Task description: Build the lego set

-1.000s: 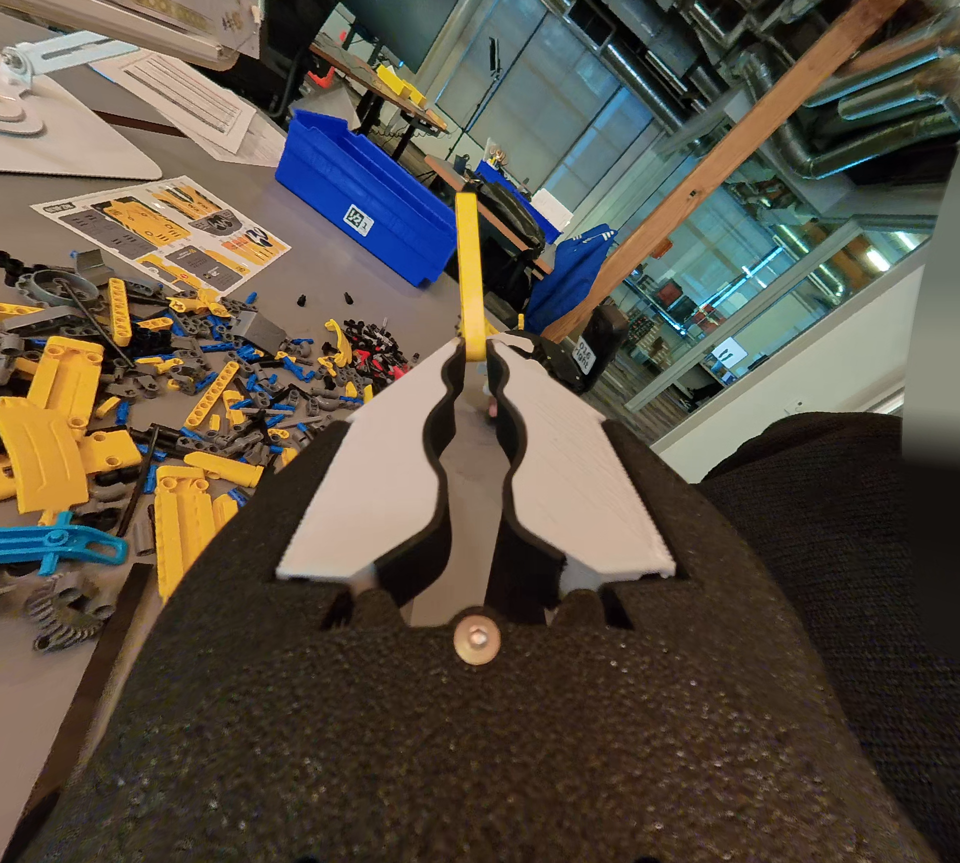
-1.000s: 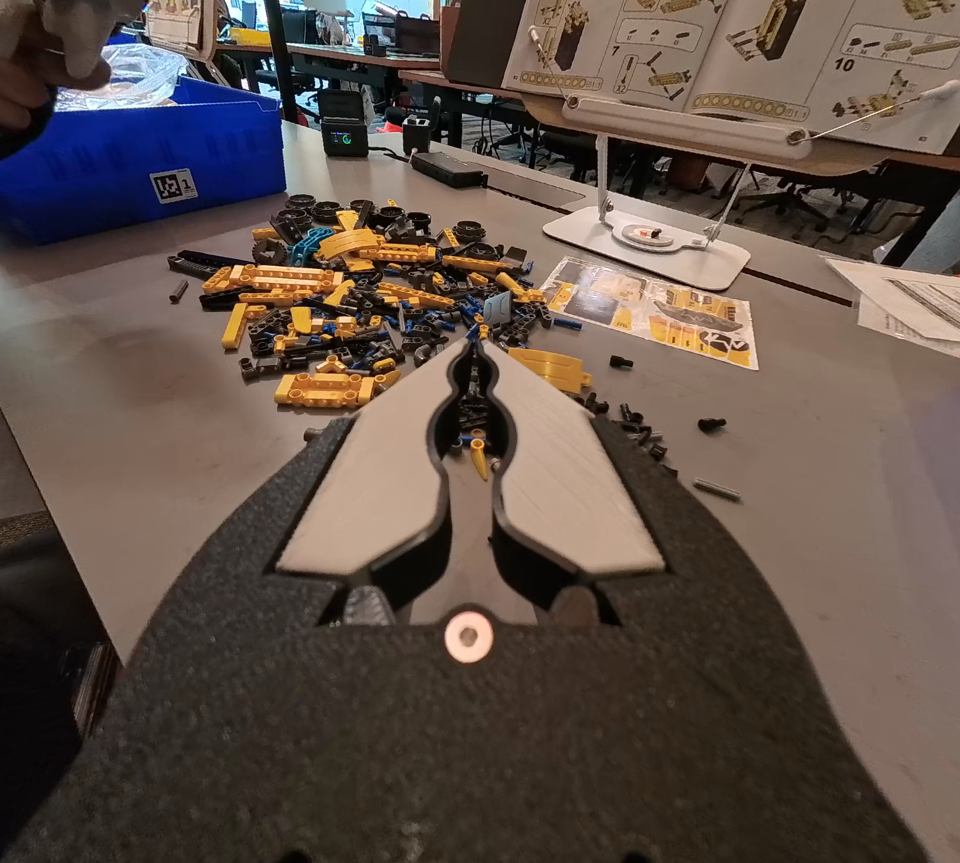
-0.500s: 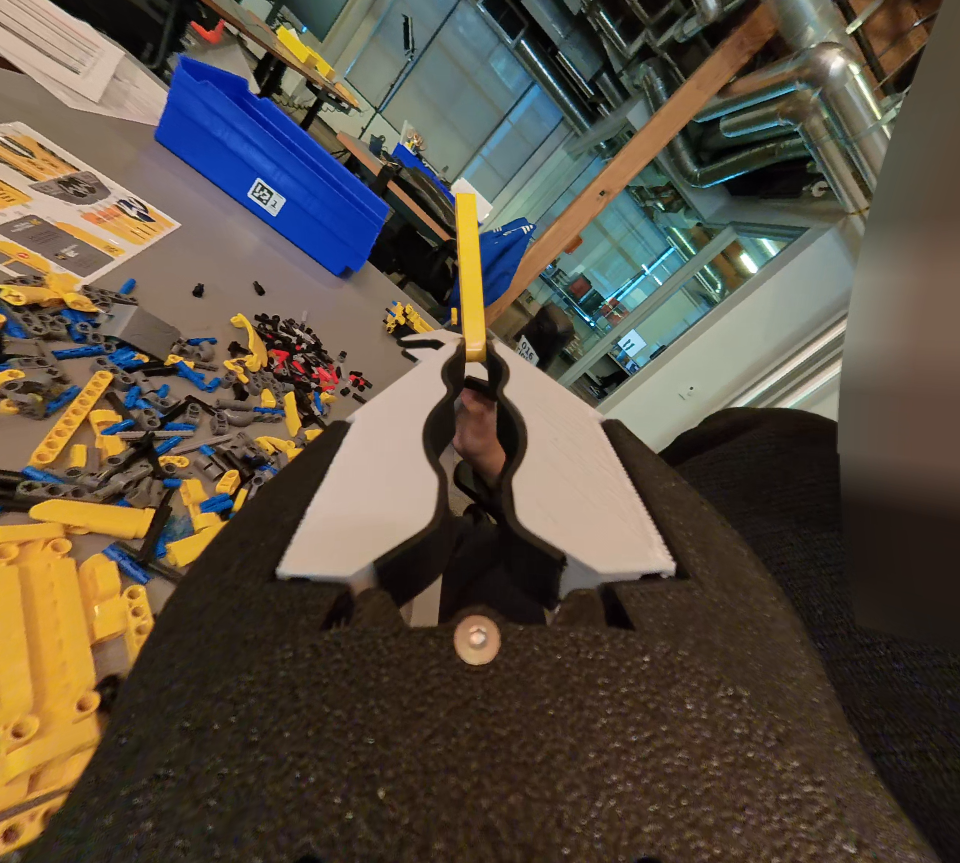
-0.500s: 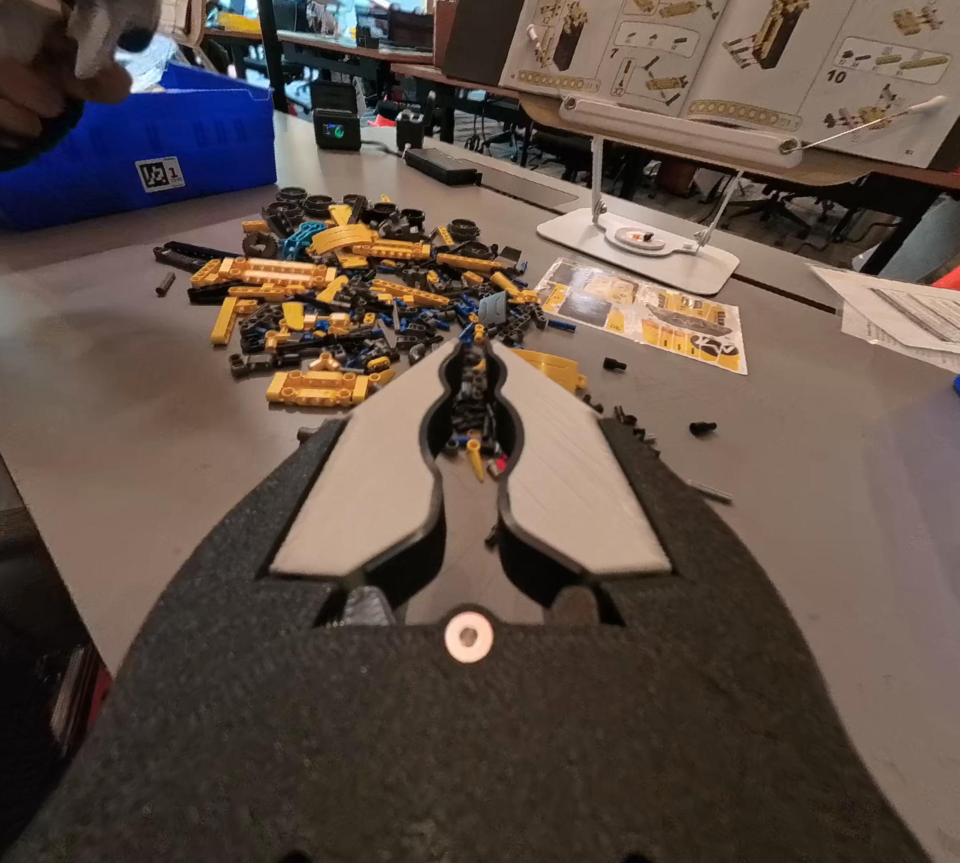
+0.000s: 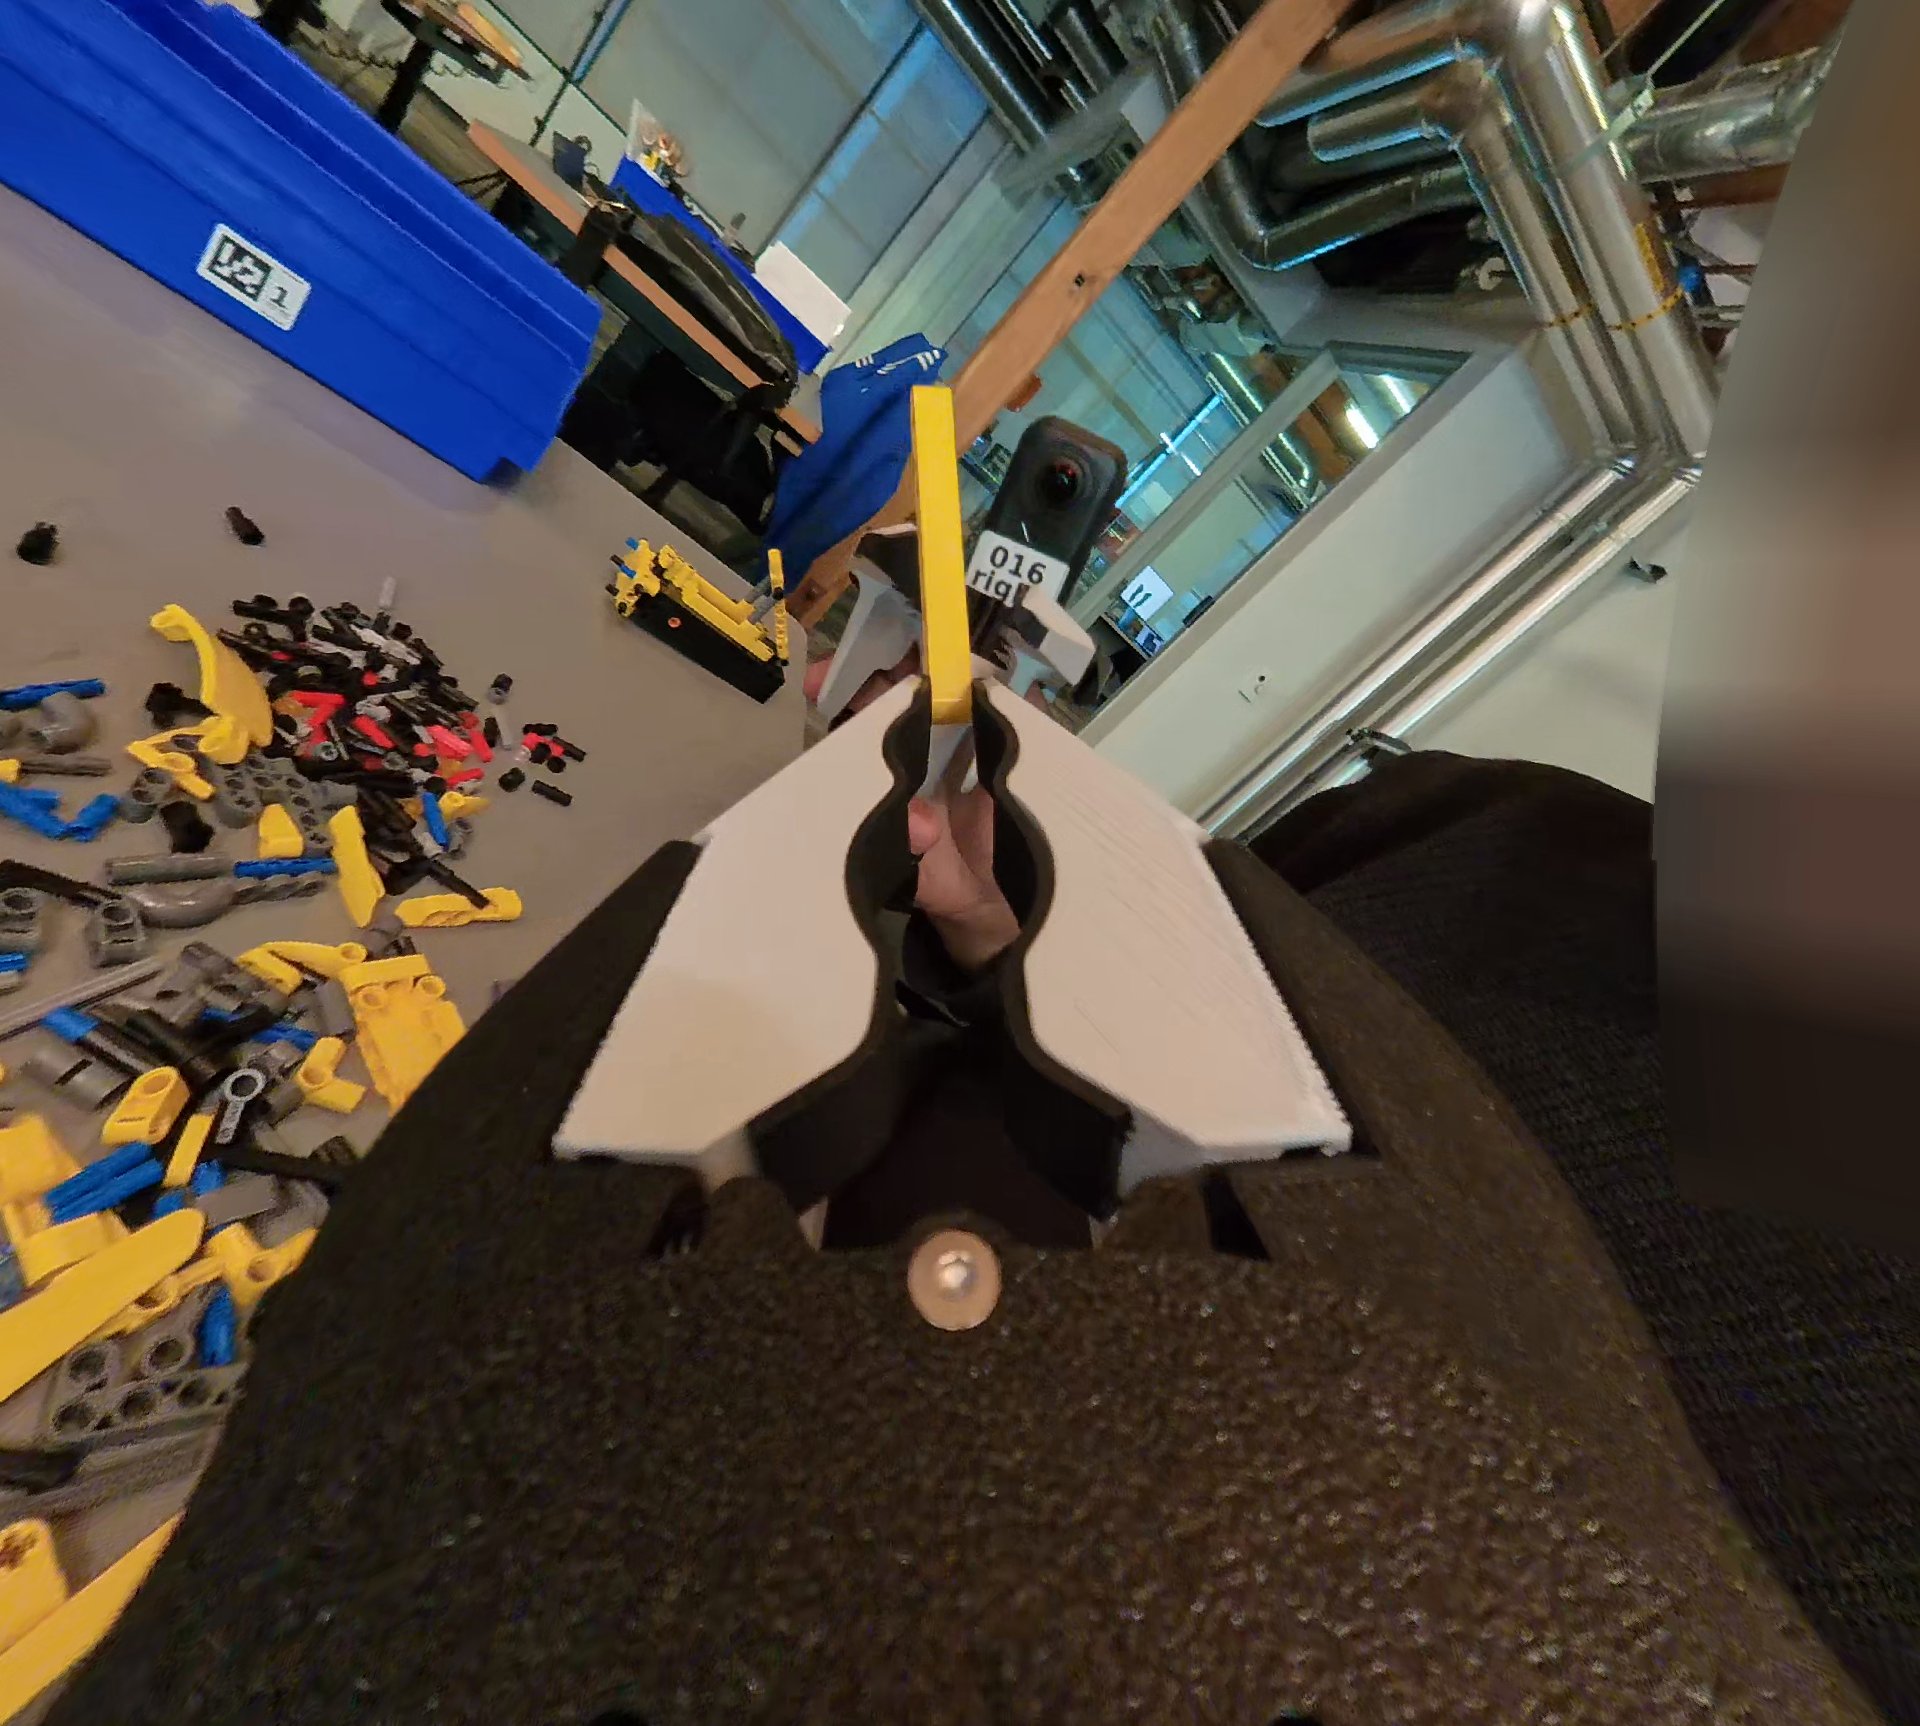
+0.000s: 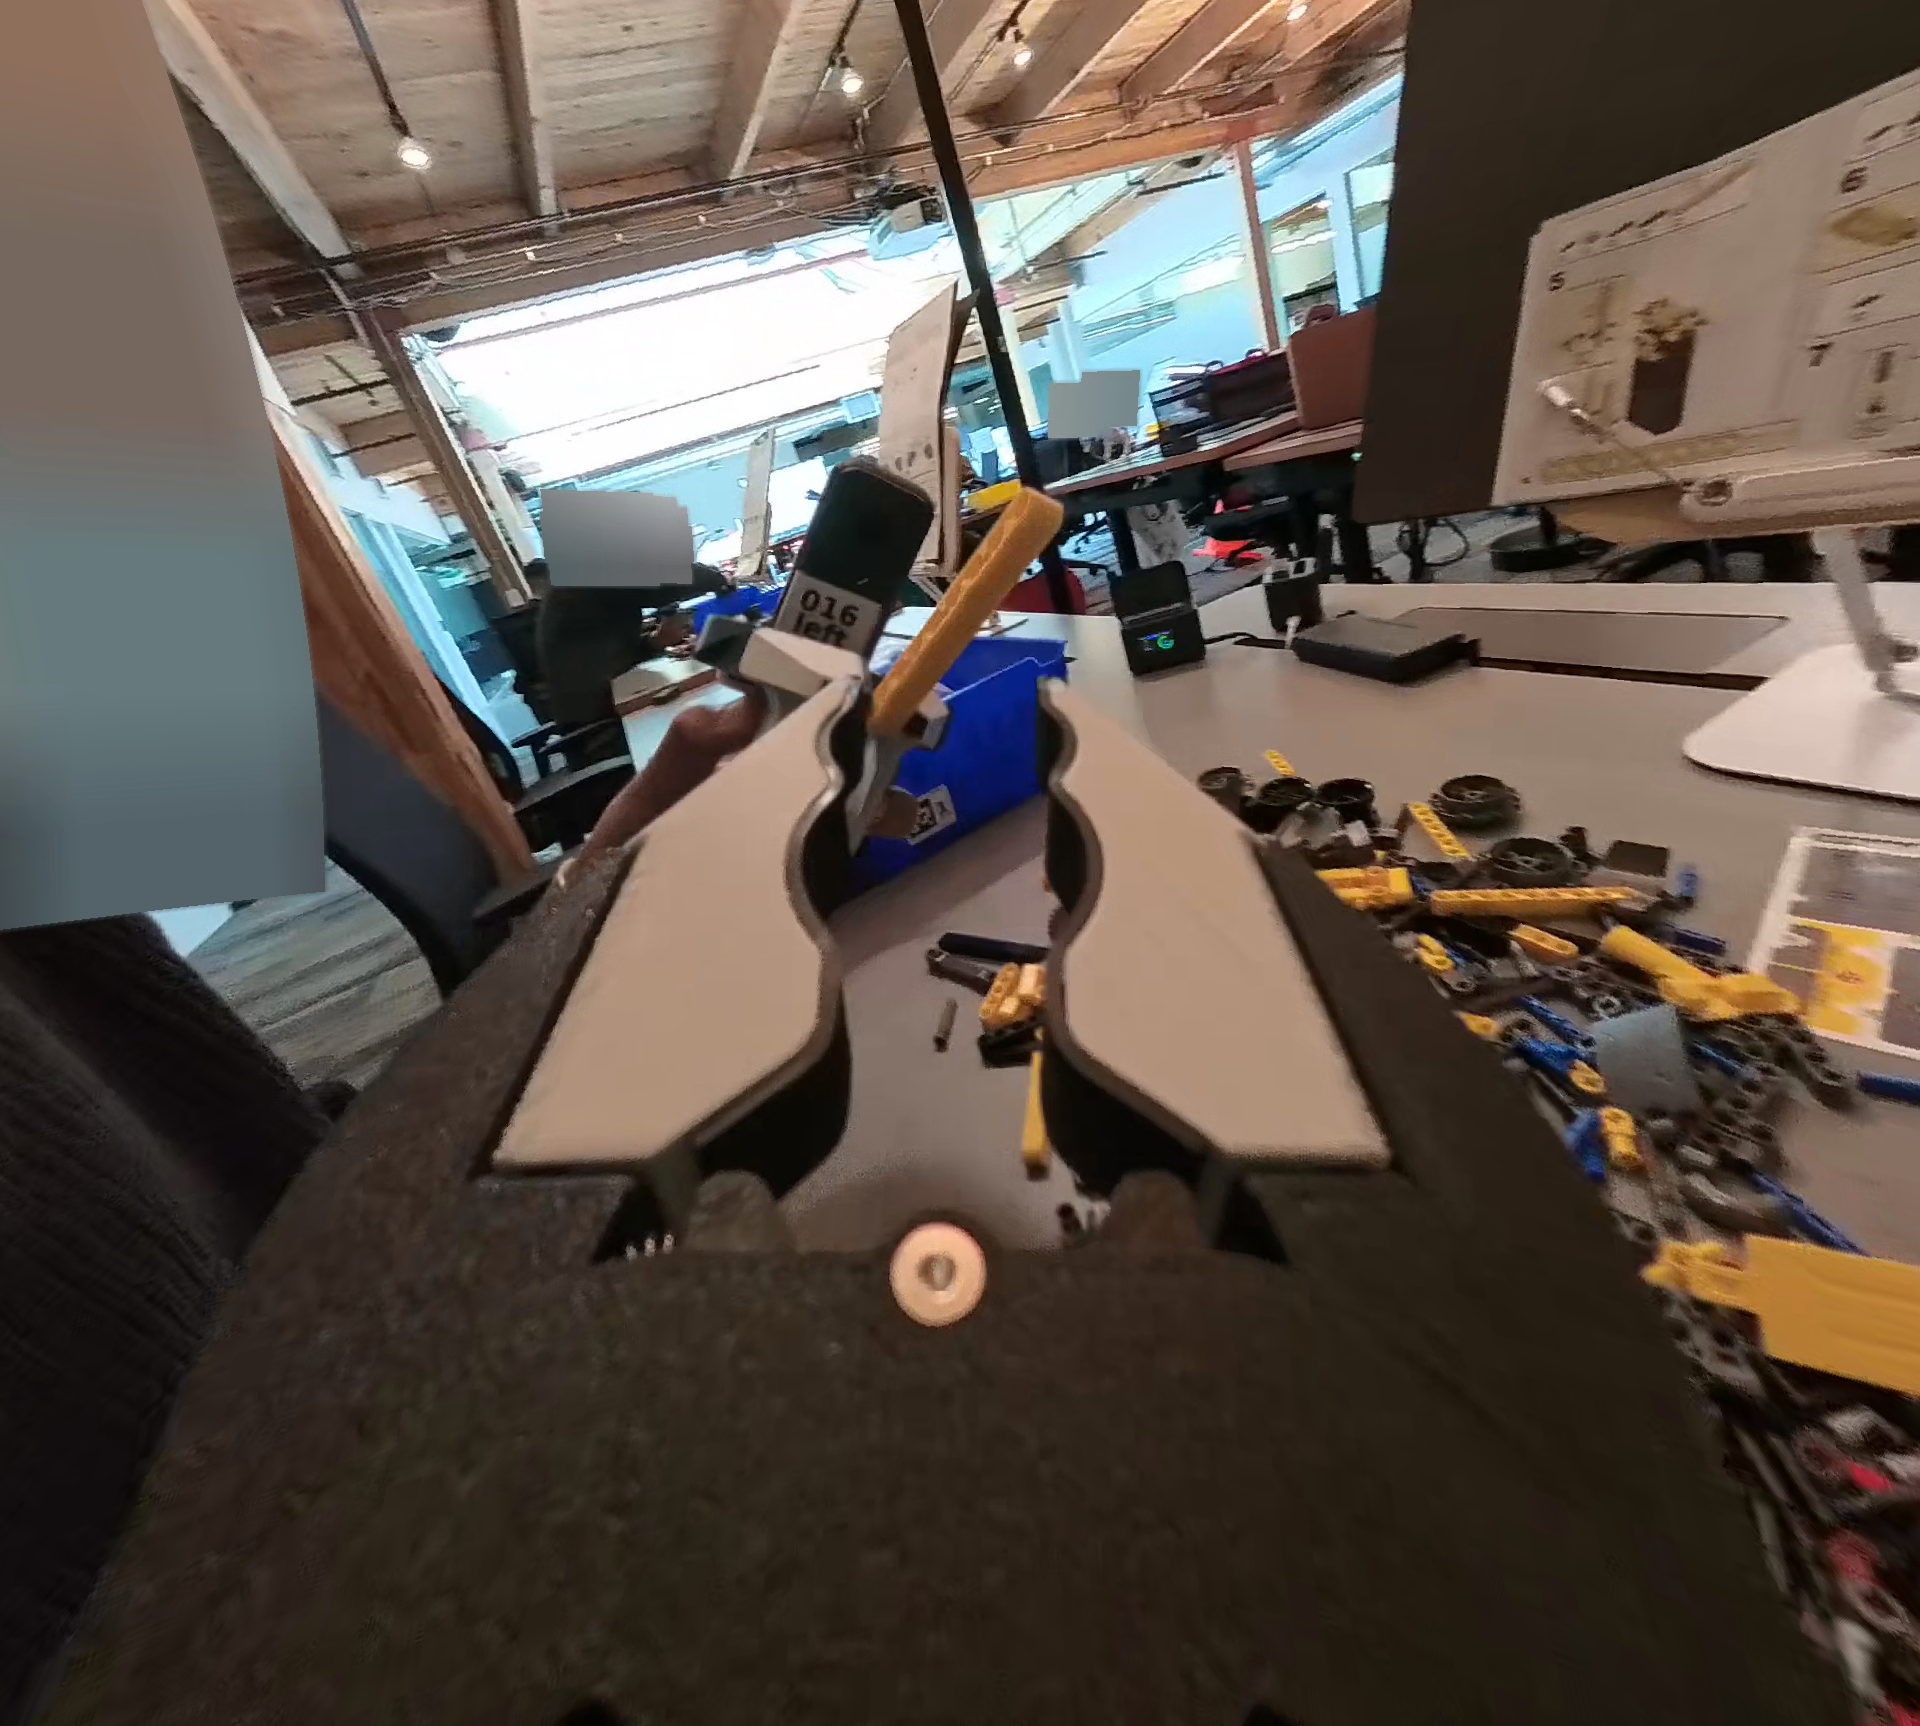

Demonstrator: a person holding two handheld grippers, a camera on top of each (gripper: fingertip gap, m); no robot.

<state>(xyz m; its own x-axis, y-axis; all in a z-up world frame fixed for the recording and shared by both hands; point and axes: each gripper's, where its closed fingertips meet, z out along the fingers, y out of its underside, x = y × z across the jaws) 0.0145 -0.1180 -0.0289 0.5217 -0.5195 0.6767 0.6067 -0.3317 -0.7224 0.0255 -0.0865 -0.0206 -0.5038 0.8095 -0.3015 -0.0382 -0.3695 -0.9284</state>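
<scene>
Two grippers face each other above the near edge of a grey table [image 5: 312, 471]. The left gripper [image 5: 948, 712] has its white fingers pressed together on the lower end of a long yellow beam [image 5: 940, 554], which stands up past the tips, clear of the table. In the right wrist view the same beam [image 6: 971, 606] slants up and to the right out of the left gripper [image 6: 883, 720], whose black camera body with a white sticker rises just behind it, and part of a hand [image 6: 675, 772] shows beneath. The right gripper [image 6: 948, 694] has its fingers spread wide with nothing between them; its tips lie just beside the left gripper and the clamped beam, with the left fingertip [image 6: 831, 700] nearest, but I cannot tell whether anything touches. Seen from the left wrist view, the right gripper [image 5: 966, 637] shows only in part behind the beam, so its state cannot be read there. On the table lies a loose pile of toy building parts [image 5: 312, 845] in yellow, black, blue, grey and red, and a small partly built yellow and black piece [image 5: 707, 616] sits apart near the table edge. A blue bin [image 5: 260, 180] with a white sticker stands beyond the pile. An open instruction booklet [image 6: 1714, 346] rests on a white stand [image 6: 1849, 720] at the right, and a printed sheet [image 6: 1839, 949] lies flat by the parts.
</scene>
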